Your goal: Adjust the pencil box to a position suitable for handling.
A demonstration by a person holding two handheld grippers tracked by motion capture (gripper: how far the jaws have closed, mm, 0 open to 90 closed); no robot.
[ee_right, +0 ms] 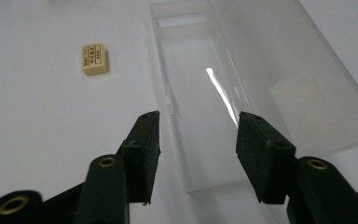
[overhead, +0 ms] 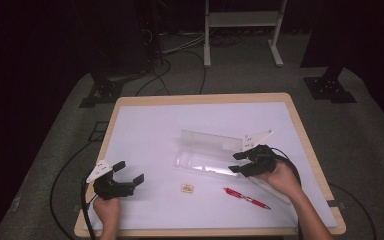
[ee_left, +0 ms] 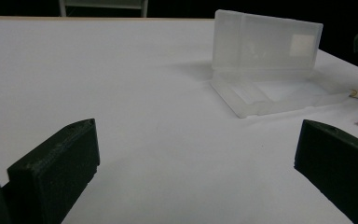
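Hovering at the near right end of the clear plastic case (overhead: 215, 155), the right gripper (overhead: 244, 163) has its jaws spread about halfway, with nothing pinched between them; in the right gripper view the two black pads (ee_right: 145, 149) stand apart just above the case's open tray (ee_right: 191, 107), and whether either pad brushes its rim I cannot tell. The case lies open on the white table (overhead: 145, 125), its lid (ee_left: 265, 44) standing upright along the far side of the tray. The left gripper (overhead: 127, 172) sits well apart from the case, to its near left, jaws spread wide and empty, resting close over bare table; its own view looks between the two pads (ee_left: 58, 168) toward the case. A small cream eraser (overhead: 188, 188) lies just in front of the case, between the two grippers, and a red pen (overhead: 247, 198) lies in front of the case's right end, near the right hand (overhead: 282, 177), untouched.
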